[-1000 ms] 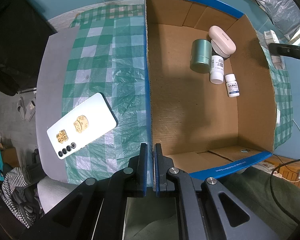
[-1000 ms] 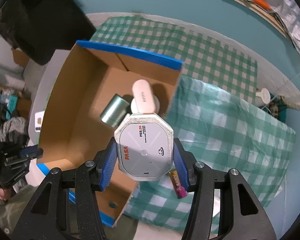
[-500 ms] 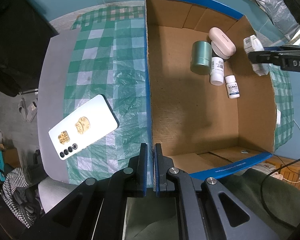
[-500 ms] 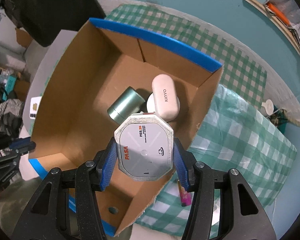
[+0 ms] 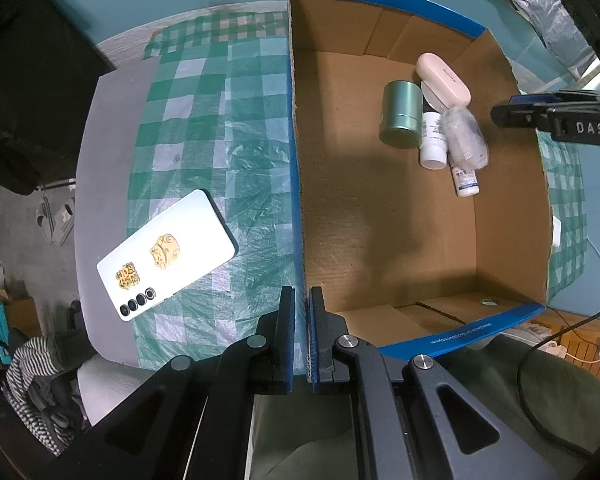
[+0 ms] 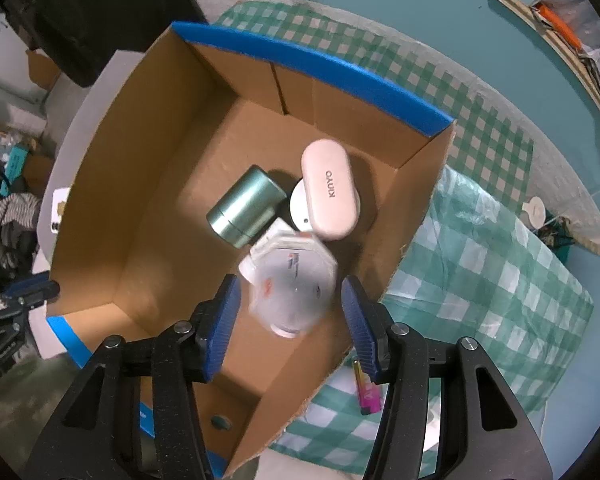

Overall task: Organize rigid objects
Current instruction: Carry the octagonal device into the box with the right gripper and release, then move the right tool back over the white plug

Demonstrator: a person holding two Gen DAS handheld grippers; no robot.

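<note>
dim, fisheye-warped edges (falling white box (image 6: 292, 288) motion-blurred)

box (image 5: 508, 216): near half bare, open from above | far corner: tin (image 5: 400, 116), case (image 5: 444, 80), bottles (image 5: 434, 140) crowd | table (image 5: 228, 128): phone (image 5: 166, 256) lies left

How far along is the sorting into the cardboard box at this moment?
Done: the green tin, pink case and white bottles lie in the cardboard box. In hand: the right gripper stands open above the box, and the blurred octagonal box sits free between its jaws, apparently dropping. The left gripper pinches the box wall. Left: the white phone and lighter on the cloth.
</note>
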